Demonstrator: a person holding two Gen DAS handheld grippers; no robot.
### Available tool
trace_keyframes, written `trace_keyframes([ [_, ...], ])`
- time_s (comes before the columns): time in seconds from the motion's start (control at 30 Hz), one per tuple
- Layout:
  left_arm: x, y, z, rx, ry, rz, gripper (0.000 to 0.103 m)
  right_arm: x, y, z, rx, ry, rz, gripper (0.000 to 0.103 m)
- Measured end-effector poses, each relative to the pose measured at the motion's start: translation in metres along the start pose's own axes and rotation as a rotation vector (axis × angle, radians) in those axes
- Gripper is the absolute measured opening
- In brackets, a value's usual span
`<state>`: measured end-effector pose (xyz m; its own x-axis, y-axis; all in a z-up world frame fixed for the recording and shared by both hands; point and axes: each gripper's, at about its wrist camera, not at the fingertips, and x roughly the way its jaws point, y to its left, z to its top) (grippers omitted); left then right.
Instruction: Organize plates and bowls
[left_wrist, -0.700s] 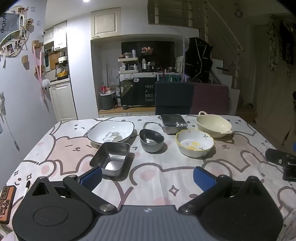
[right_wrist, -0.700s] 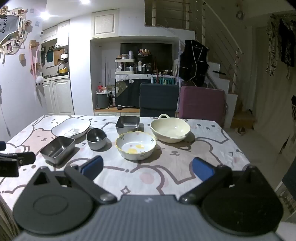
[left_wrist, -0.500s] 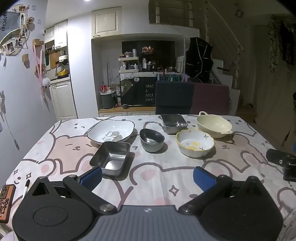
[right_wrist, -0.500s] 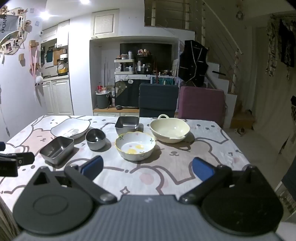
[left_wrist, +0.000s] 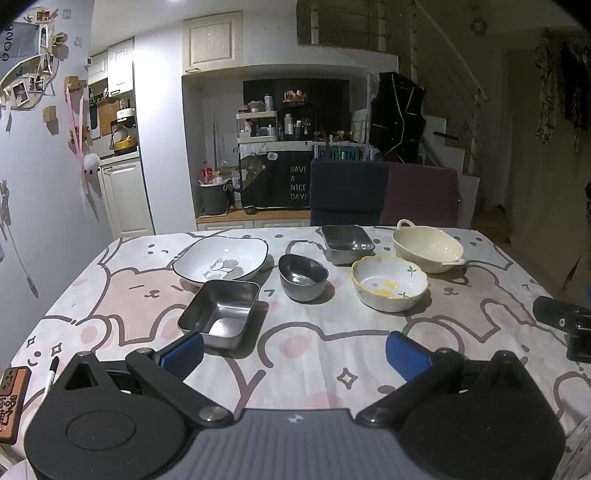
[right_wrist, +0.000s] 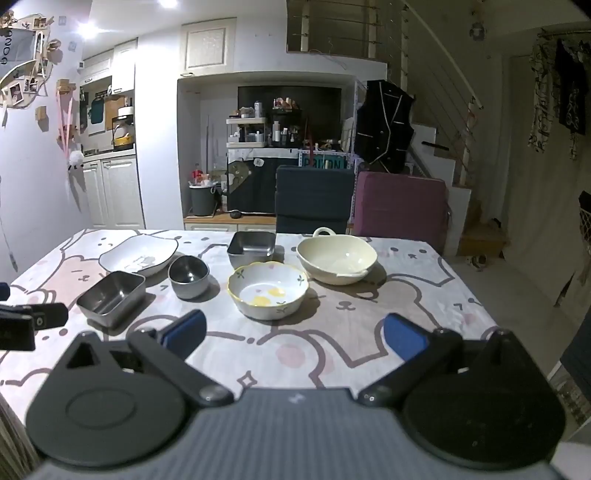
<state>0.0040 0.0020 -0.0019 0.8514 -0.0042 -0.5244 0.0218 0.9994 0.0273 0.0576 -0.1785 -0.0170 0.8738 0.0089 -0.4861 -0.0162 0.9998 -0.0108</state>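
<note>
Steel tray (left_wrist: 220, 312) nearest left gripper (left_wrist: 294, 355), right gripper (right_wrist: 294, 332) facing floral bowl (right_wrist: 267, 290), both fingers wide, empty

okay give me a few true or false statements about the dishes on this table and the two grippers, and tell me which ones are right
1. Both the left gripper and the right gripper are open and hold nothing. True.
2. The yellow-rimmed bowl is stacked inside the cream bowl with handles. False: they stand side by side on the tablecloth, apart.
3. There are two square metal containers, a near one and a far one. True.
4. The dark round bowl lies upside down. False: it stands upright, opening upward.
5. The white plate with the dark rim sits at the left of the group, behind the near metal container. True.
</note>
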Motion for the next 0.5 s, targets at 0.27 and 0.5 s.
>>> trace_keyframes([
  [0.27,0.0023,0.0012,0.0002,-0.002,0.001,0.002,0.103,0.0000,-0.0002,0.0000,-0.001,-0.001,0.000,0.103],
  [0.5,0.0010,0.0030,-0.0015,-0.004,0.002,0.005,0.103,-0.0003,-0.0001,-0.0001,-0.001,-0.001,0.000,0.103],
])
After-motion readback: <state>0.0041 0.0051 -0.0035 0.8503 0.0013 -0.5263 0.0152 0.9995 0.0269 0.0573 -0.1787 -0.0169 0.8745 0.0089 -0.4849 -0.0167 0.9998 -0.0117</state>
